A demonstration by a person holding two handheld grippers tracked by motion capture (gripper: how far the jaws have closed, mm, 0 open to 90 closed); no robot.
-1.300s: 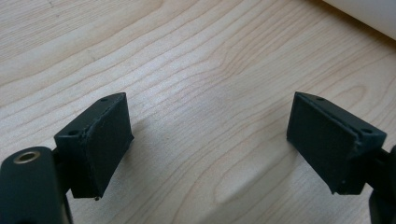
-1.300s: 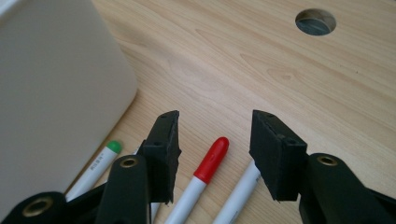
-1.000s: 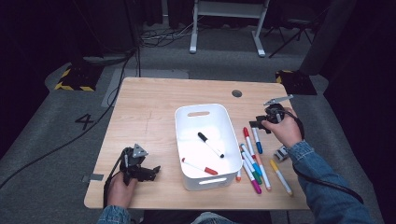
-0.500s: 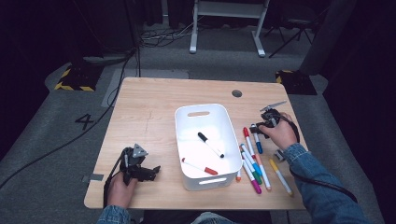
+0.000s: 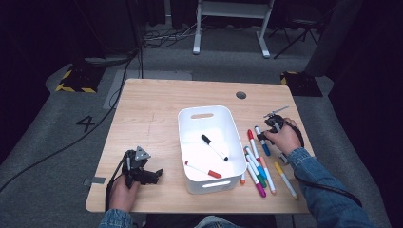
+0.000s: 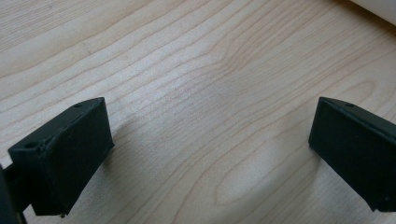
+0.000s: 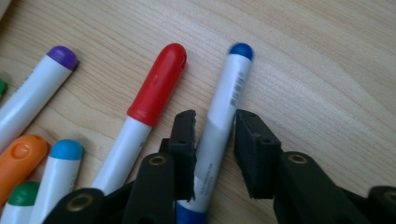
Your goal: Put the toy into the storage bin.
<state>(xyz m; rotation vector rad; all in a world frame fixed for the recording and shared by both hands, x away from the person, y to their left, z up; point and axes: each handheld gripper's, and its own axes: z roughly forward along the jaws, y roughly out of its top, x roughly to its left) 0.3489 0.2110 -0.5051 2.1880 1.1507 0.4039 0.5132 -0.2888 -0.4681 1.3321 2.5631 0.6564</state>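
My right gripper (image 5: pixel 264 136) is low over the row of markers to the right of the white bin (image 5: pixel 183 130). In the right gripper view its jaws (image 7: pixel 215 119) straddle a white marker with a blue end (image 7: pixel 226 93). They have just been closing on it; the left pad looks to touch it and a sliver of gap shows at the right pad. This blue marker (image 5: pixel 262 143) lies flat on the wood. A red-capped marker (image 7: pixel 156 84) lies beside it. My left gripper (image 5: pixel 153 175) rests at the table's near left, open (image 6: pixel 210 140) over bare wood.
The bin holds a black-capped marker (image 5: pixel 214 147) and a red-capped one (image 5: pixel 203 169). Several more markers lie between the bin and the right hand, among them purple (image 7: pixel 37 84), orange (image 7: pixel 18 158) and yellow (image 5: pixel 285 179). A round cable hole (image 5: pixel 241 95) is at the far side of the table.
The right hand has come down onto the marker row and its jaws have narrowed around the blue marker. The left gripper has stayed where it was.
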